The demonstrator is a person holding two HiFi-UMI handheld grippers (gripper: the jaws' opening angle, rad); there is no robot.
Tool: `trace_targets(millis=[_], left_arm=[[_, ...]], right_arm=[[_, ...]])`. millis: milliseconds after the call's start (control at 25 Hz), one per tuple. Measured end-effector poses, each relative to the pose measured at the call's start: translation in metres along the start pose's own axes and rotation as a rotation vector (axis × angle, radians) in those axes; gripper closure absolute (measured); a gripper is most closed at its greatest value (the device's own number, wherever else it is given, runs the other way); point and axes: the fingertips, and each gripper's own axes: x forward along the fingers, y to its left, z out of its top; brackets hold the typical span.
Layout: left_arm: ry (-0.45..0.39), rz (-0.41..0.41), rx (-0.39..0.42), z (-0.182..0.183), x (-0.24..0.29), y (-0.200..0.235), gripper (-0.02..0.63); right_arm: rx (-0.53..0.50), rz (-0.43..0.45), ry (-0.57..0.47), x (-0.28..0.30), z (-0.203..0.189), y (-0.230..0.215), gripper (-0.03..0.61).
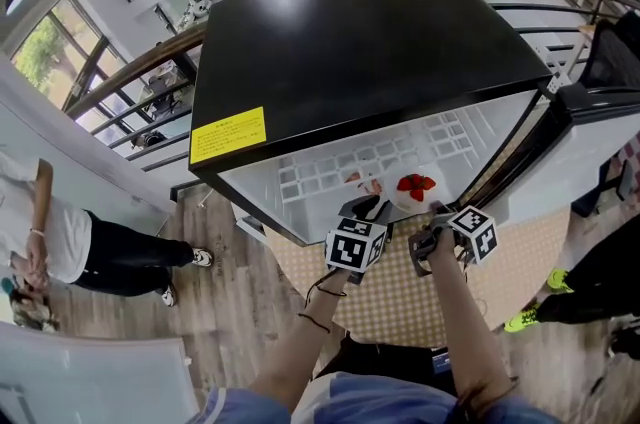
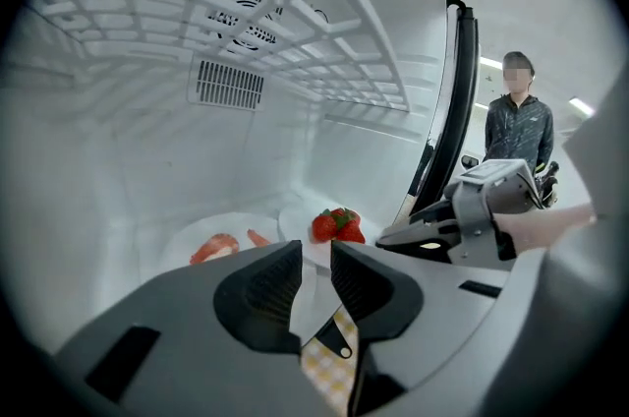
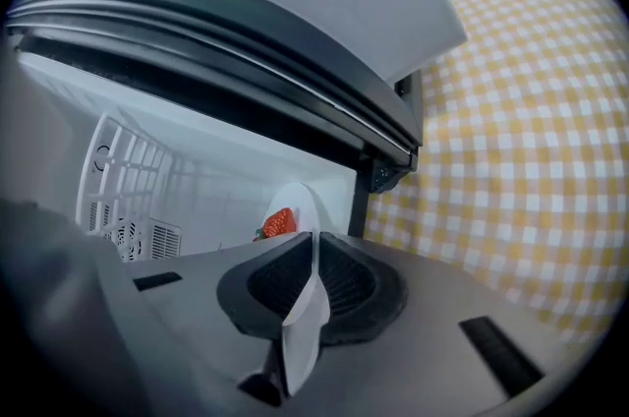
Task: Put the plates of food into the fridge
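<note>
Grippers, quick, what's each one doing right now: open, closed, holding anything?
Left gripper: open, jaws apart, gripping nothing.
Right gripper: closed on the rim of the strawberry plate.

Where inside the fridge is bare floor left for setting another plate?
Free: fridge floor left of the pink-food plate, and behind both plates toward the vent. Crowded: front right, where the right tool grips the strawberry plate.
</note>
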Motion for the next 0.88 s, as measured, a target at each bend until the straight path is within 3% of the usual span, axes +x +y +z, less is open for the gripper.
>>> trace_targets(millis=[280,560,720,880], left_arm=[[0.008,-0.034,-0.025,-0.021,-0.028,-0.018,0.528],[0.017,-0.081,-0.026,-0.034,-0.048,-0.038,0.528],[0.012,-0.093,-0.044,-0.038,-0.057,-0.043,0.528],[0.011,-0.101,-0.072,-0.045,-0.062,-0.046,0.528]], right_arm=[[-0.087,0.011,0.006,0.013,0.002,0.009,0.543],[-0.187,0.115,0.033,0.015,-0.001,0.025,0.541],[-0.261,0.114,0.045,0.008,-0.005,0.025,0.53],[-0.246,0.135,0.054,0.003,-0.004,0.023,0.489]])
